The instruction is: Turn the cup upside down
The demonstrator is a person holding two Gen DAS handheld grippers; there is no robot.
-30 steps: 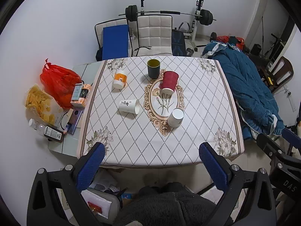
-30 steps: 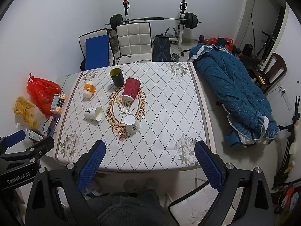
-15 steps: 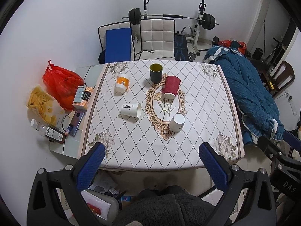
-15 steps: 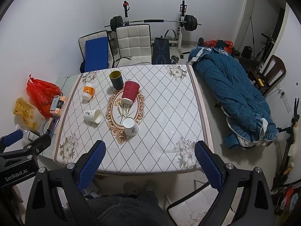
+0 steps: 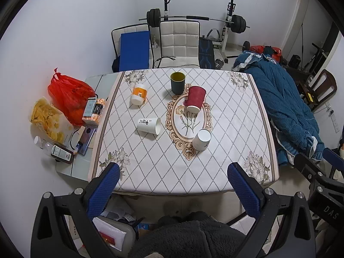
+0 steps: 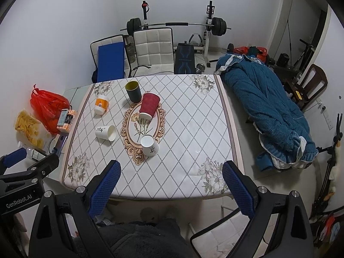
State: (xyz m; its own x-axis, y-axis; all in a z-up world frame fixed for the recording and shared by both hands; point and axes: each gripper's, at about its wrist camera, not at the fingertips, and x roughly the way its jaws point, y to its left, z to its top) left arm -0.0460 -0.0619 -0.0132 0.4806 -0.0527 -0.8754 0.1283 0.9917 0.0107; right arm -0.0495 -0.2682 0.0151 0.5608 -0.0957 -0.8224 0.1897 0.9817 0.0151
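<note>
Several cups lie or stand on the table (image 5: 225, 150). A dark cup with a yellow inside (image 5: 177, 82) (image 6: 133, 91) stands upright at the back. A red paper cup (image 5: 194, 99) (image 6: 148, 105) lies tilted beside it. A white paper cup (image 5: 149, 125) (image 6: 105, 132) lies on its side at the left. A white cup (image 5: 201, 139) (image 6: 149, 145) lies near the front middle. An orange and white cup (image 5: 139, 94) (image 6: 101, 104) lies at the back left. My left gripper (image 5: 174, 185) and right gripper (image 6: 169, 180) are both open and empty, high above the table's near edge.
A red bag (image 5: 66, 94), a snack bag (image 5: 48, 118) and small boxes sit on a side surface left of the table. Chairs (image 5: 178, 40) and a barbell rack stand behind it. A blue quilt (image 5: 283, 107) lies at the right.
Both grippers have pulled up and back from the table, so the table looks smaller and farther. The cups have not moved.
</note>
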